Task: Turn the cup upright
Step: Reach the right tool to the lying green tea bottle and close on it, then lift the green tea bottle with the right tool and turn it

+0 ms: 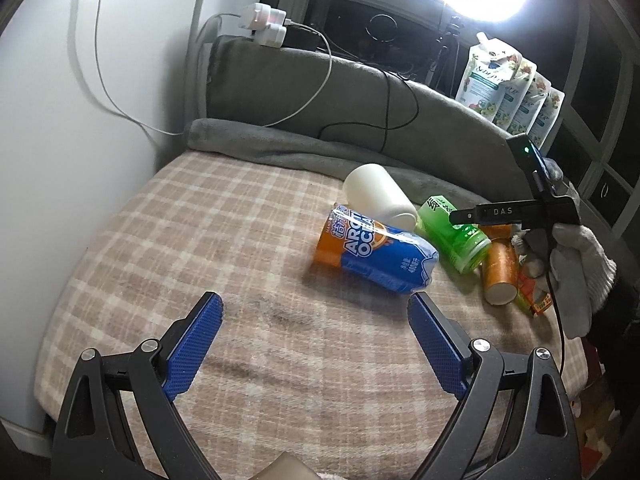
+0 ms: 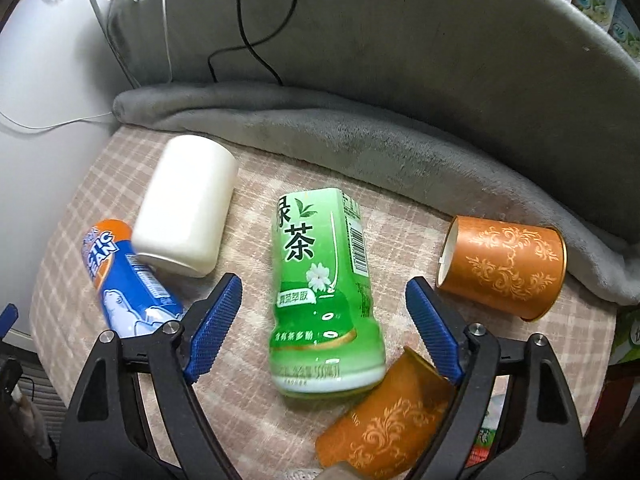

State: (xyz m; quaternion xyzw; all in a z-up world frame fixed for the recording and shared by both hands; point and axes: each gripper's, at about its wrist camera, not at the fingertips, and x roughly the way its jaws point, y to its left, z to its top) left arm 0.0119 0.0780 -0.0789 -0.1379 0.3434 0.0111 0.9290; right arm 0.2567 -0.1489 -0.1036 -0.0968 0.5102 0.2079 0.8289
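Left wrist view shows my left tongs [image 1: 316,308] spread wide with nothing between the blue pads [image 1: 196,336]. They hang over the checked blanket [image 1: 160,240]. Just past the right pad lies a blue and orange can [image 1: 376,250] on its side. Behind the can lies a white cup [image 1: 378,196], also on its side. To the right of that is a green bottle [image 1: 452,236], and then an orange cup [image 1: 498,270] lying down. My right hand in a white glove [image 1: 576,264] shows far to the right, holding the other black tool over the pile.

My right tongs [image 2: 324,288] are spread wide too, and they pinch nothing. The green bottle [image 2: 324,292] lies right between the two blue pads [image 2: 216,320] but I cannot see it touch them. Its fat end points back at me. One orange cup [image 2: 384,424] lies on its side under the right pad, touching the fat end of the bottle. A second orange cup [image 2: 504,266] lies on its side just past the right pad, near the gray blanket [image 2: 360,140]. Off to the left of the left pad lies the white cup [image 2: 188,204], leaning on the blue and orange can [image 2: 124,280].

No cup stands up yet.
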